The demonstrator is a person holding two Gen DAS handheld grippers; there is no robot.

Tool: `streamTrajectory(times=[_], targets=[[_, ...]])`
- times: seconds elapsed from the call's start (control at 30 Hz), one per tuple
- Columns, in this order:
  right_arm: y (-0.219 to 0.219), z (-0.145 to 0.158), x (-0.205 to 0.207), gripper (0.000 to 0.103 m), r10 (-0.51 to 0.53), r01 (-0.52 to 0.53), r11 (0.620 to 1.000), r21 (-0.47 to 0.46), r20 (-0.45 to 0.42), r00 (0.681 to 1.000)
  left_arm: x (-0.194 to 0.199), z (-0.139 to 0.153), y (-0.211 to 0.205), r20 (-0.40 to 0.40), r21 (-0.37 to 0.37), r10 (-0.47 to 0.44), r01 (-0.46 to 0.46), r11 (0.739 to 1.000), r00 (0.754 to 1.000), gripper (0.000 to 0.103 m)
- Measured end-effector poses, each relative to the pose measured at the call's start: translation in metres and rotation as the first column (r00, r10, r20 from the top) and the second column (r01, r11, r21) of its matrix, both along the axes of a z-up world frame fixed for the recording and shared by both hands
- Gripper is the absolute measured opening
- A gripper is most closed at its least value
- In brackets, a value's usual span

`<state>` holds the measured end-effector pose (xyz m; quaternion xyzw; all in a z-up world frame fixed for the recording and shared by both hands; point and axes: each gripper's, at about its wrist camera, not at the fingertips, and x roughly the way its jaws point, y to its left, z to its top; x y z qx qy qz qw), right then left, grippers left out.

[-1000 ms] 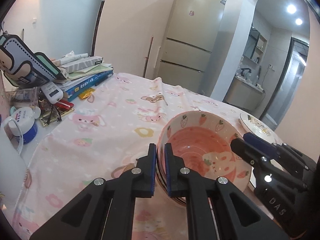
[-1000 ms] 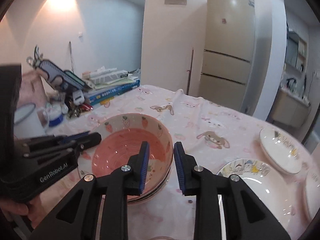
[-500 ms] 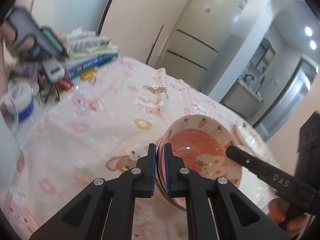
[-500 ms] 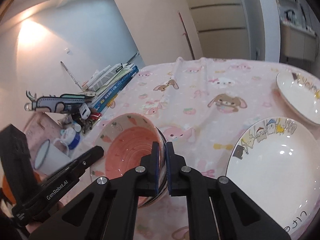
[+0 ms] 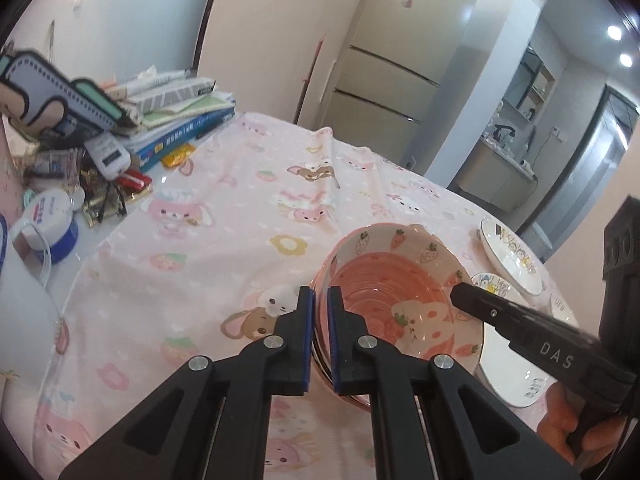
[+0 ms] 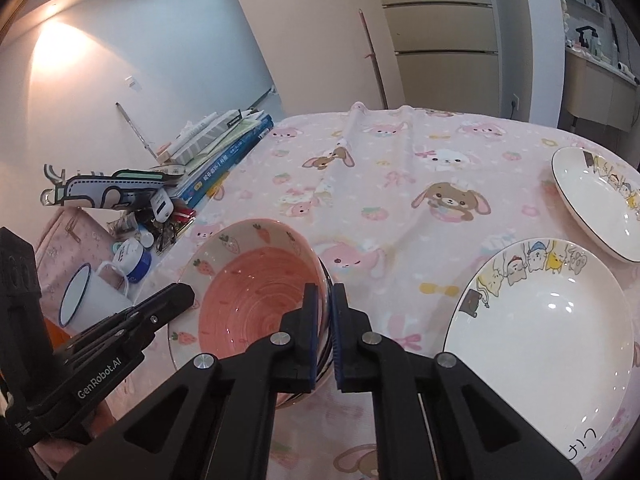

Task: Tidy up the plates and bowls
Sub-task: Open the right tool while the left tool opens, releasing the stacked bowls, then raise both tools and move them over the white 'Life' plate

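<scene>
left gripper (image 5: pixel 319 312) and right gripper (image 6: pixel 325 312) both clamped on opposite rims of pink bowl stack (image 5: pixel 400 300) on tablecloth (image 5: pixel 224 248) beside plates (image 6: pixel 536 332), risk of thin-rim slip if lifted unevenly

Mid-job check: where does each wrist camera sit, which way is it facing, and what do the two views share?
Left wrist view: sits on the left tongs, looking down across the table toward the fridge; the tongs pinch the near rim of the pink bowl; the right tongs and a hand show at right.
Right wrist view: sits on the right tongs, facing the book stack and wall, pinching the bowl's opposite rim; left tongs show at left.
Shared: bowl, pink tablecloth, white plates, books.
</scene>
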<state>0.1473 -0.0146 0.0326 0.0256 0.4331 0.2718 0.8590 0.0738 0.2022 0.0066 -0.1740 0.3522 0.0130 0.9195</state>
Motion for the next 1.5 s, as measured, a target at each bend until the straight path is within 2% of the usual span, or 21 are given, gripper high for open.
streamTrajectory(times=[0.1,0.23,0.27,0.3,0.37,0.47,0.5,0.57,0.63,0.7,0.73,0.8,0.83,0.87,0.93,1.03,1.17,1.23,1.3,1.37,1.5], targets=[[-0.004,0.0,-0.004,0.006,0.0,0.0,1.0,0.01,0.008,1.0,-0.009,0.005,-0.009,0.005,0.061,0.028,-0.028,0.998,1.0,0.008],[-0.011,0.018,-0.018,0.007,0.004,-0.003,1.0,-0.01,0.09,0.996,-0.029,0.026,-0.018,0.09,0.063,0.017,-0.023,0.998,0.996,0.018],[-0.013,0.023,-0.021,0.007,0.003,-0.002,1.0,-0.014,0.114,0.994,-0.033,0.032,-0.02,0.118,0.05,0.009,-0.015,0.999,0.993,0.033],[-0.016,0.029,-0.025,0.008,0.002,0.0,1.0,-0.014,0.137,0.991,-0.038,0.04,-0.022,0.146,0.041,0.006,-0.012,0.999,0.989,0.061],[-0.025,0.041,-0.032,0.015,-0.012,0.012,1.0,0.002,0.171,0.985,-0.047,0.054,-0.028,0.195,0.052,0.018,-0.029,0.998,0.981,0.091],[-0.045,0.059,-0.044,0.02,-0.087,0.085,0.996,0.017,0.246,0.965,-0.061,0.076,-0.044,0.238,0.139,0.043,-0.078,0.987,0.97,0.091],[-0.052,0.066,-0.05,0.022,-0.106,0.105,0.994,0.02,0.288,0.952,-0.067,0.083,-0.049,0.261,0.15,0.031,-0.072,0.986,0.965,0.091],[-0.064,0.078,-0.061,0.04,-0.13,0.131,0.991,0.021,0.361,0.924,-0.076,0.094,-0.056,0.304,0.142,0.016,-0.062,0.988,0.953,0.091],[-0.076,0.089,-0.071,0.044,-0.15,0.151,0.988,0.03,0.416,0.897,-0.084,0.1,-0.061,0.336,0.145,0.008,-0.06,0.988,0.942,0.092],[-0.087,0.098,-0.078,0.047,-0.165,0.166,0.985,0.037,0.449,0.878,-0.095,0.107,-0.068,0.391,0.181,0.005,-0.082,0.98,0.92,0.092],[-0.093,0.102,-0.082,0.054,-0.173,0.174,0.984,0.043,0.463,0.869,-0.099,0.109,-0.072,0.416,0.201,0.004,-0.096,0.975,0.909,0.093],[-0.107,0.11,-0.089,0.064,-0.214,0.211,0.975,0.062,0.492,0.844,-0.107,0.112,-0.08,0.459,0.237,0.004,-0.127,0.963,0.888,0.103],[-0.115,0.115,-0.095,0.073,-0.252,0.245,0.966,0.082,0.514,0.82,-0.111,0.114,-0.083,0.477,0.246,0.002,-0.135,0.96,0.879,0.103],[-0.121,0.119,-0.1,0.088,-0.282,0.266,0.958,0.109,0.536,0.796,-0.115,0.116,-0.085,0.493,0.248,0.0,-0.141,0.959,0.87,0.103],[-0.136,0.127,-0.112,0.103,-0.325,0.277,0.945,0.172,0.579,0.748,-0.122,0.12,-0.09,0.519,0.239,-0.009,-0.135,0.962,0.855,0.103],[-0.148,0.136,-0.125,0.103,-0.354,0.299,0.934,0.196,0.624,0.697,-0.128,0.126,-0.099,0.534,0.235,-0.049,-0.093,0.968,0.844,0.103],[-0.158,0.138,-0.137,0.103,-0.327,0.31,0.939,0.152,0.677,0.659,-0.132,0.131,-0.119,0.555,0.273,-0.113,-0.051,0.961,0.824,0.103],[-0.163,0.135,-0.142,0.103,-0.314,0.321,0.939,0.125,0.695,0.647,-0.132,0.131,-0.128,0.55,0.28,-0.141,-0.023,0.96,0.824,0.103],[-0.171,0.134,-0.143,0.103,-0.291,0.326,0.941,0.092,0.714,0.637,-0.124,0.13,-0.138,0.523,0.281,-0.167,0.016,0.96,0.836,0.103],[-0.181,0.135,-0.141,0.103,-0.304,0.377,0.924,0.067,0.729,0.614,-0.118,0.127,-0.147,0.509,0.276,-0.175,0.033,0.961,0.843,0.103],[-0.21,0.142,-0.135,0.103,-0.353,0.441,0.895,0.071,0.718,0.6,-0.117,0.129,-0.16,0.538,0.256,-0.183,0.047,0.966,0.823,0.103]])
